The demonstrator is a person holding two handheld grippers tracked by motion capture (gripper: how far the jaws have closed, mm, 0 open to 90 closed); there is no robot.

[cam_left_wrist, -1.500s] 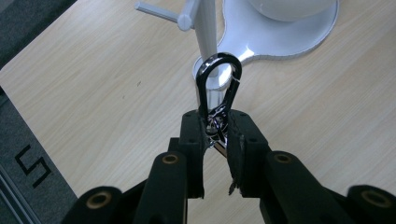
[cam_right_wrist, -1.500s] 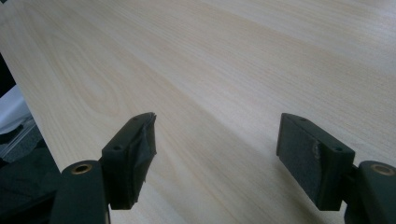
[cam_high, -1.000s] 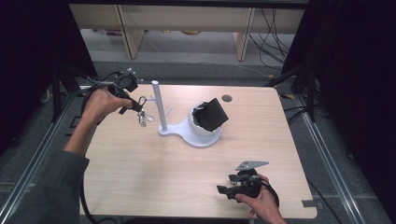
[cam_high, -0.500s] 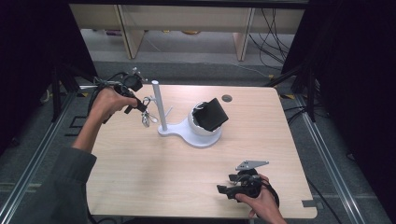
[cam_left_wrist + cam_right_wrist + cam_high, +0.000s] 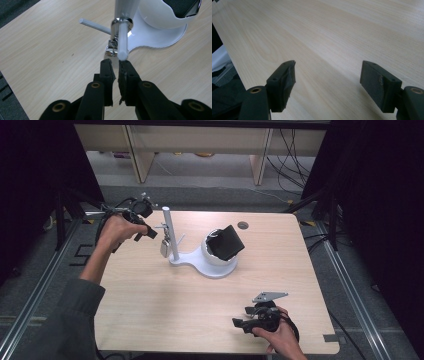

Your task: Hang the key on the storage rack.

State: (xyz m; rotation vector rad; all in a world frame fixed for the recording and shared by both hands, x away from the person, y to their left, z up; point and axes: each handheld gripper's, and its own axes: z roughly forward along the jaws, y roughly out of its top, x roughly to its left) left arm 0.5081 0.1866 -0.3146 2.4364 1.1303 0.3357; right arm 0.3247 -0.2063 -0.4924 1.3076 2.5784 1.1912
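Note:
A white stand [image 5: 186, 258] has an upright post [image 5: 168, 231] with a thin cross peg [image 5: 123, 37]. Its round cup carries a tilted black cushion [image 5: 227, 242]. A silver metal chain piece [image 5: 163, 245] [image 5: 112, 47] hangs from the peg by a ring [image 5: 122, 21]. My left gripper [image 5: 152, 234] [image 5: 115, 63] sits just left of the post. Its jaws have just been closing and now stand almost together, with the lower end of the chain piece pinched between the tips. My right gripper [image 5: 239, 323] [image 5: 327, 77] rests low at the table's front right, open, with only bare wood between its jaws.
The light wooden table [image 5: 150, 310] has a small round cable hole [image 5: 243, 225] near its far edge. Metal rails run along the floor on both sides. Shelving legs and cables stand beyond the far edge.
My left hand has shifted right, closer to the post, and the silver piece now hangs at the peg. The right hand has not moved.

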